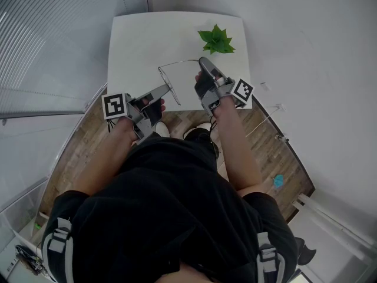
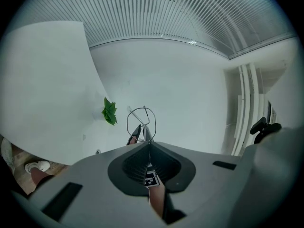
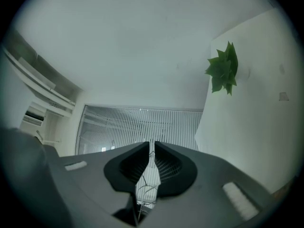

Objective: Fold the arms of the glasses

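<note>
Thin wire-framed glasses [image 1: 177, 62] hang over the near part of the white table [image 1: 147, 40], held between both grippers. My left gripper [image 1: 169, 89] is shut on the near left end of the frame. In the left gripper view one wire lens loop [image 2: 127, 122] stands just past the shut left gripper [image 2: 148, 140]. My right gripper [image 1: 202, 61] is at the frame's right end. In the right gripper view the right gripper [image 3: 152, 144] shows its jaws nearly together, with a thin wire arm [image 3: 151, 156] running through the narrow slit between them.
A small green plant [image 1: 217, 40] stands at the table's far right, beyond the right gripper; it also shows as the plant [image 2: 109, 111] and the plant [image 3: 222, 69]. Wooden floor and the person's shoes lie below the table's near edge.
</note>
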A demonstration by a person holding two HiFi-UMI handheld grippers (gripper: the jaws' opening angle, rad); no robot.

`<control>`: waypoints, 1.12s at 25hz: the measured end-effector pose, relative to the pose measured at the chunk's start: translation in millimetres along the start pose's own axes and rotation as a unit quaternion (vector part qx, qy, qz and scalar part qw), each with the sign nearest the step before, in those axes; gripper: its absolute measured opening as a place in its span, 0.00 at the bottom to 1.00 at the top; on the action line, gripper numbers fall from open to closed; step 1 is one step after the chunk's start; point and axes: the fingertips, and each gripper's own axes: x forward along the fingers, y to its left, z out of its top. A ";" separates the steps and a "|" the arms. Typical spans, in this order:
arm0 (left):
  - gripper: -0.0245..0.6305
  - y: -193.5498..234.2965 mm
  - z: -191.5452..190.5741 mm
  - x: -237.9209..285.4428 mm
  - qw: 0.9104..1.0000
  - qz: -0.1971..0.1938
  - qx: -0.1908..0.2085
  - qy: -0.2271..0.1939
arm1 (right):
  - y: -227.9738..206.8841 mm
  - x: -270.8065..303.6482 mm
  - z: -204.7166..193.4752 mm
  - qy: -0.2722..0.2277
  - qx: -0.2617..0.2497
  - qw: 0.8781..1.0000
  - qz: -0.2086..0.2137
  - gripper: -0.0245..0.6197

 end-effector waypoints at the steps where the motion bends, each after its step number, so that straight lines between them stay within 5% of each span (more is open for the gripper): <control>1: 0.06 0.3 1.5 -0.3 1.000 0.001 0.001 -0.003 | 0.2 0.3 -0.2 0.001 0.000 1.000 0.000 0.11; 28: 0.06 -12.7 22.4 -9.5 0.997 0.014 0.014 -0.074 | 16.9 -15.4 -53.9 0.064 0.023 0.997 0.030 0.11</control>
